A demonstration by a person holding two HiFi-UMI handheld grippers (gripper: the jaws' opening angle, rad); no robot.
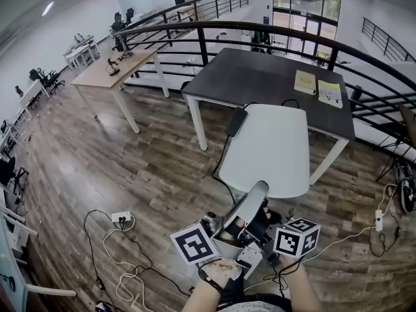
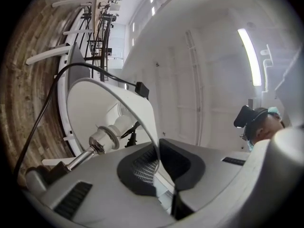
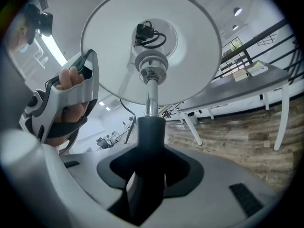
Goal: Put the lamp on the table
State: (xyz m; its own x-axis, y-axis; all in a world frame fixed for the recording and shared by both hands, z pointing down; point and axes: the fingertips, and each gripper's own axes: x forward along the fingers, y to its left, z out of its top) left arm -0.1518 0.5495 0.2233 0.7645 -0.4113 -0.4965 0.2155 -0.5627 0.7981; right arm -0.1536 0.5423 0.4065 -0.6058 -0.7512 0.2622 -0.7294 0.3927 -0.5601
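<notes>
Above the plank floor (image 1: 130,168), lamp (image 1: 270,149): one, white-shaded, held aloft, short of the dark table (image 1: 260,77).
Left gripper (image 2: 159,175): clamped on the shade (image 2: 95,108) at its rim.
Right gripper (image 3: 147,172): clenched round the dark stem (image 3: 151,141).
Nearby tables: two, the other a wooden table (image 1: 110,73).
Booklets (image 1: 304,82): two, on the dark table.

A: What sort of place is this?

B: An open-plan office. A black railing (image 1: 201,28) curves round behind the desks.

A: What says office?

B: The furniture. There's a dark desk (image 1: 260,77) with papers (image 1: 304,82) on it and a wood desk (image 1: 110,73) to its left. White desks (image 1: 81,51) and swivel chairs (image 1: 47,78) stand further back.

A: Anything else?

B: A plank floor (image 1: 117,161), and a power strip (image 1: 121,218) with loose cables (image 1: 123,265) on it. Strip lights (image 1: 47,8) run overhead, and there are glass doors (image 1: 307,5) at the far end.
</notes>
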